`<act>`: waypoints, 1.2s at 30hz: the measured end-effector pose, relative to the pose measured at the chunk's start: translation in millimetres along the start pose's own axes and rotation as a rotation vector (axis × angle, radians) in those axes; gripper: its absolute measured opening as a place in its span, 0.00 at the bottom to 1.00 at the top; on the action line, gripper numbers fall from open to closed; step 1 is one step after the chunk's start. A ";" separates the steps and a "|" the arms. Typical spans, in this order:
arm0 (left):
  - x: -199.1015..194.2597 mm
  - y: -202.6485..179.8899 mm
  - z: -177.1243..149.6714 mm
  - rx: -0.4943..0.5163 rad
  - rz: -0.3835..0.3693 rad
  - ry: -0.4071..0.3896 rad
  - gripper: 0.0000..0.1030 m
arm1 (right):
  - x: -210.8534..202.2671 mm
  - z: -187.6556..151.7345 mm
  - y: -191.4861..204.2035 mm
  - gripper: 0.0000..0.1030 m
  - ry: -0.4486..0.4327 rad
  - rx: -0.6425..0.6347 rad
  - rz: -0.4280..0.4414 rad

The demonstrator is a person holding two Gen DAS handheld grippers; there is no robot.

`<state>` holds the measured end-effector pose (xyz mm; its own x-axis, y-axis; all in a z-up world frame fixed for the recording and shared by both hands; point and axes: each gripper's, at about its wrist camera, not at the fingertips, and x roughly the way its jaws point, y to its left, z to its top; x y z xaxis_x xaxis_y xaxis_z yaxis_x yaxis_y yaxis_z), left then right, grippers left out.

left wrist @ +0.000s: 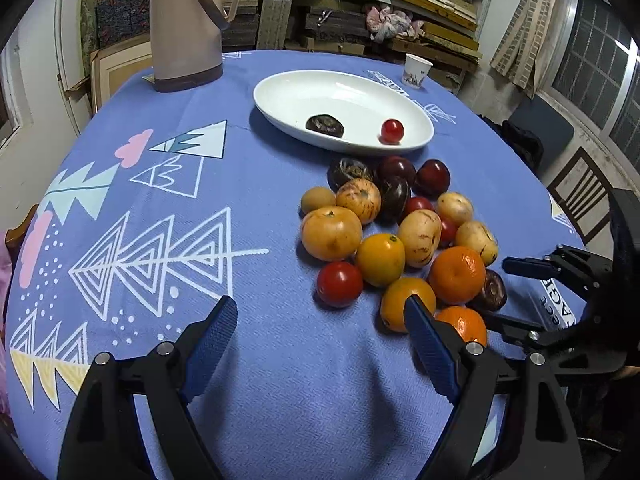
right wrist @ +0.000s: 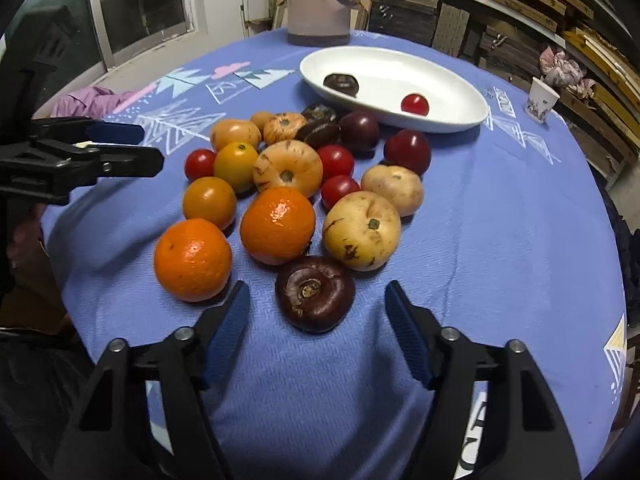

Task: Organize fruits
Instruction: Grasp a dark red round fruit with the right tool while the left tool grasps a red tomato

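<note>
A pile of fruit lies on the blue cloth: oranges (right wrist: pixel 278 224), yellow and red tomatoes (left wrist: pixel 340 284), pale striped melons (right wrist: pixel 362 230) and dark purple fruits. Behind it a white oval dish (left wrist: pixel 280 84) holds one dark fruit (left wrist: pixel 325 125) and one red tomato (left wrist: pixel 392 131). My left gripper (left wrist: pixel 322 307) stands open at the pile's near left edge, its right finger in front of a yellow tomato (left wrist: pixel 400 294). My right gripper (right wrist: pixel 318 290) is open around a dark brown-purple fruit (right wrist: pixel 315 294), with a gap on both sides.
A tall beige thermos jug (left wrist: pixel 186 28) stands at the table's far left and a paper cup (left wrist: pixel 416 70) at the far right. Stacked boards and shelves fill the background. A chair (left wrist: pixel 576 192) stands by the right edge. Patterned blue cloth (left wrist: pixel 160 220) covers the round table.
</note>
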<state>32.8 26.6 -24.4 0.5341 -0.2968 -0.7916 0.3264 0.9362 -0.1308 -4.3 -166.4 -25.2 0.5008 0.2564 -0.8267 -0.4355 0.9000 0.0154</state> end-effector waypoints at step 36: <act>50.0 -4.6 10.4 0.073 0.020 0.030 0.39 | -10.8 -14.4 -21.0 0.42 -0.022 0.127 0.070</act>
<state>66.1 5.5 -57.1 0.5179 -0.2714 -0.8112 0.3724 0.9253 -0.0718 -11.3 -193.1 -24.8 0.4895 0.3269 -0.8084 -0.3730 0.9165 0.1447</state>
